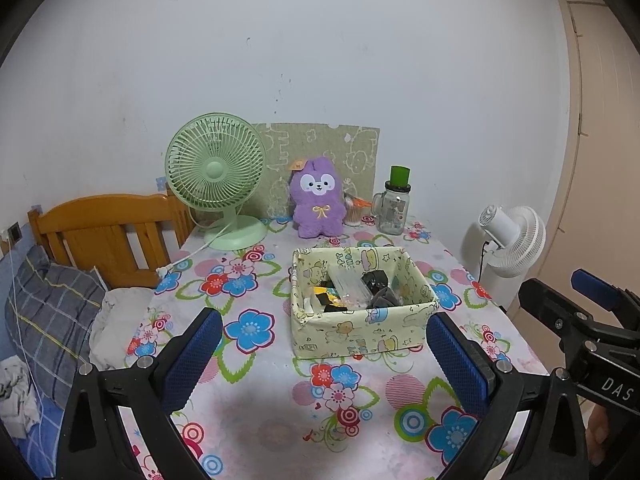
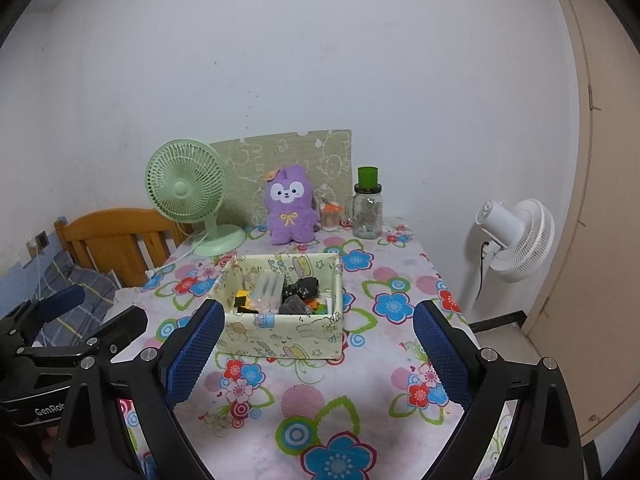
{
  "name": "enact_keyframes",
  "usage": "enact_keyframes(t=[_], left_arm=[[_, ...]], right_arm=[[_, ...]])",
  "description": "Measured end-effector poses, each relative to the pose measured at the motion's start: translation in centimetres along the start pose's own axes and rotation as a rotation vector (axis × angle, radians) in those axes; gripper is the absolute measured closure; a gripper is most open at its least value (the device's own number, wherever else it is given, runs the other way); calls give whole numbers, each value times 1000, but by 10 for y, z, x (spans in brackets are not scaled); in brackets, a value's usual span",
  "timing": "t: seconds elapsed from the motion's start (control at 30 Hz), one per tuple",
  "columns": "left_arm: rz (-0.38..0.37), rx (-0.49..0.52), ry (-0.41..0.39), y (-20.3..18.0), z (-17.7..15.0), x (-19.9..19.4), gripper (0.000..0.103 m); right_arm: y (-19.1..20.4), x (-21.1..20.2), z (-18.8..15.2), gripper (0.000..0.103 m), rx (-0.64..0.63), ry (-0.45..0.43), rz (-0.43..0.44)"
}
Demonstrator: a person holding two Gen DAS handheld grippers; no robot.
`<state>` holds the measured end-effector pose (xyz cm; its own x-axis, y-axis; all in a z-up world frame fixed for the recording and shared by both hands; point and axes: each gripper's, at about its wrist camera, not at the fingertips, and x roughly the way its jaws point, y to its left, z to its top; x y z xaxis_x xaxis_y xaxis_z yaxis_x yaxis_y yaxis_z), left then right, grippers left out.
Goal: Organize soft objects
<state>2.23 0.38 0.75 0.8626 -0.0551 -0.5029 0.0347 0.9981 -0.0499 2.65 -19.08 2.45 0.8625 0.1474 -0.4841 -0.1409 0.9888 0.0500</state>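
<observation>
Both grippers, left [image 1: 320, 354] and right [image 2: 318, 350], hover spread apart and empty over the floral table [image 1: 256, 420]. Purple plush bunny [image 1: 319, 204] sits upright behind the fabric bin [image 1: 362, 332]. Stage unclear: either pre-grasp or finished.

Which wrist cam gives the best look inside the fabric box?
Left wrist: the fabric box sits larger, its interior open to view. Right wrist shows the fabric box smaller, with its near wall hiding more of the contents.
</observation>
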Motion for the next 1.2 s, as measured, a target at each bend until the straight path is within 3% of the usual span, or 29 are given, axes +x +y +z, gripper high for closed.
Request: enact_keyframes(t=[1.2], left_arm=[[15,-11,-1,6,-2,-2,0]], right_arm=[[8,-1,-5,2,-6,-6,-14]])
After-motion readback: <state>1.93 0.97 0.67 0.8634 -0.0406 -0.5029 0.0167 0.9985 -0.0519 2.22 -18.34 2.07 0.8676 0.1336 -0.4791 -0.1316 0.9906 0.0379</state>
